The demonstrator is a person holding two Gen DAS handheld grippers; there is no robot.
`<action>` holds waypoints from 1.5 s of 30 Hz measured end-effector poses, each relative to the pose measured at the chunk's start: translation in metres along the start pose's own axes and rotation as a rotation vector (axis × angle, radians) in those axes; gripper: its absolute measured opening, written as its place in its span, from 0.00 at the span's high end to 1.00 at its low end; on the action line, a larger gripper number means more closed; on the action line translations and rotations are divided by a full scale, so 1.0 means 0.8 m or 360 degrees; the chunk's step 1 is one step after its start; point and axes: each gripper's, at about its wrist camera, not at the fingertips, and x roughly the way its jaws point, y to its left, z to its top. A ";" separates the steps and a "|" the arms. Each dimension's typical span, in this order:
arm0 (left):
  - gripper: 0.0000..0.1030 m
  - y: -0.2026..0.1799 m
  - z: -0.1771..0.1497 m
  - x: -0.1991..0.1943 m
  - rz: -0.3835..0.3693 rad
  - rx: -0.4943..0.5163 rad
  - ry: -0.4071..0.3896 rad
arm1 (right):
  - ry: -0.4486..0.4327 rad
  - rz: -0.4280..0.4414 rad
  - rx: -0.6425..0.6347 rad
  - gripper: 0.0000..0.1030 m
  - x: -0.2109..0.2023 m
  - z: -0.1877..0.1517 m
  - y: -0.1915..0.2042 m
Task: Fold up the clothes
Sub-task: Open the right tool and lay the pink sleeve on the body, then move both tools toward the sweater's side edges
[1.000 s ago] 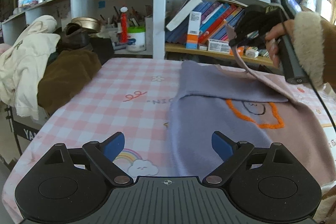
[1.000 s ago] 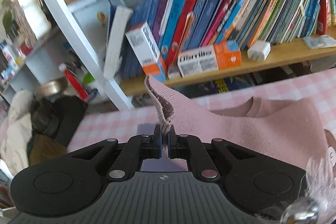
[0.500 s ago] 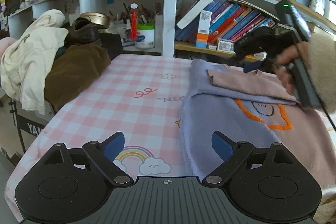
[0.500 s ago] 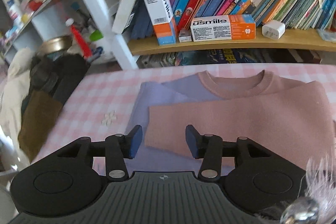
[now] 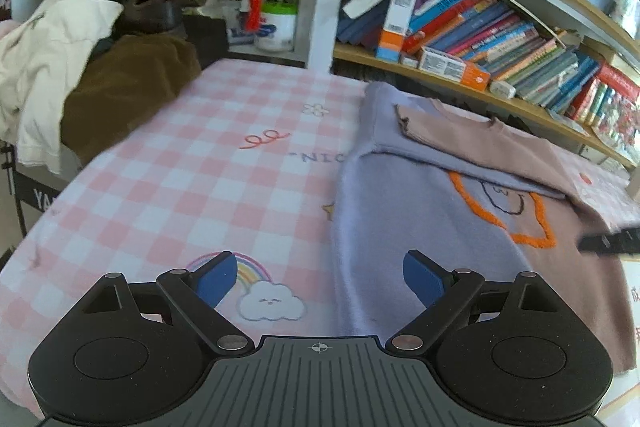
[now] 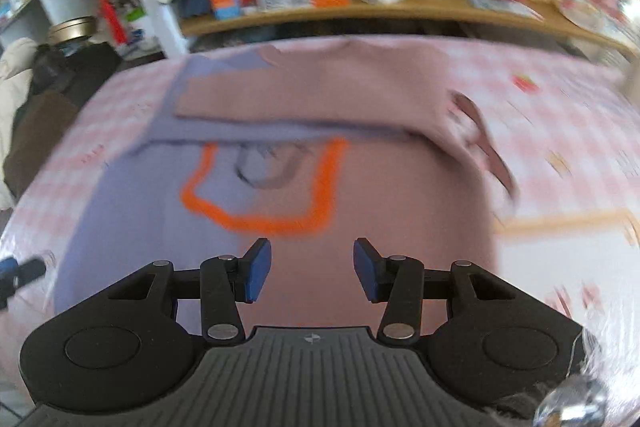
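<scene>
A two-tone sweater, lilac on one half and dusty pink on the other with an orange outline stitched on the chest, is lying flat on the tabletop under its pink checked cloth. Both sleeves are lying across the chest: a lilac one underneath, and a pink sleeve over it, running from the right shoulder toward the left edge. Crossed like this, they are keeping the body a narrow rectangle, which suits a later fold from hem to collar.

The left gripper is hovering low at the near edge, straddling the lilac side seam, its blue fingers spread wide apart and gripping nothing. The right gripper is hanging over the lower pink half, its fingers also apart and empty; its view is smeared with blur, so fine detail there is uncertain.

Both tools seem to be sitting near the hem, probably because the bottom edge is the part still lying unfolded. A pile of cream and brown clothes is resting at the far left, beside the bookshelf.
</scene>
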 end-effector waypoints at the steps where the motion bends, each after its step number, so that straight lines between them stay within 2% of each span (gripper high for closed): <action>1: 0.10 -0.004 -0.001 0.002 0.0007 0.0006 0.0018 | 0.0000 -0.0020 0.0031 0.58 -0.008 -0.011 -0.006; 5: 0.10 -0.019 -0.006 0.004 0.0047 0.0012 0.0074 | 0.0002 -0.0102 0.0154 0.58 -0.040 -0.057 -0.031; 10: 0.10 -0.048 -0.017 -0.010 0.0033 0.0045 0.0066 | -0.0052 -0.0137 0.0130 0.55 -0.074 -0.085 -0.047; 15: 0.10 -0.086 -0.034 -0.039 0.0021 0.0148 0.0062 | -0.0065 -0.0139 0.0166 0.53 -0.097 -0.112 -0.070; 23: 0.10 -0.126 -0.085 -0.084 0.0007 0.0271 0.0116 | -0.0055 -0.0170 0.0189 0.49 -0.141 -0.169 -0.095; 27: 0.10 -0.133 -0.102 -0.100 0.0007 0.0280 0.0130 | -0.0044 -0.0171 0.0202 0.46 -0.157 -0.192 -0.103; 34: 0.10 -0.121 -0.098 -0.107 0.0032 0.0238 0.0092 | -0.0065 -0.0114 0.0247 0.45 -0.163 -0.195 -0.106; 40: 0.11 -0.088 -0.070 -0.090 0.0070 0.0132 0.0056 | -0.0092 -0.0085 0.0309 0.49 -0.150 -0.175 -0.101; 45: 0.12 -0.065 -0.054 -0.063 0.0089 0.0071 0.0069 | -0.0047 -0.0098 0.0365 0.59 -0.122 -0.159 -0.100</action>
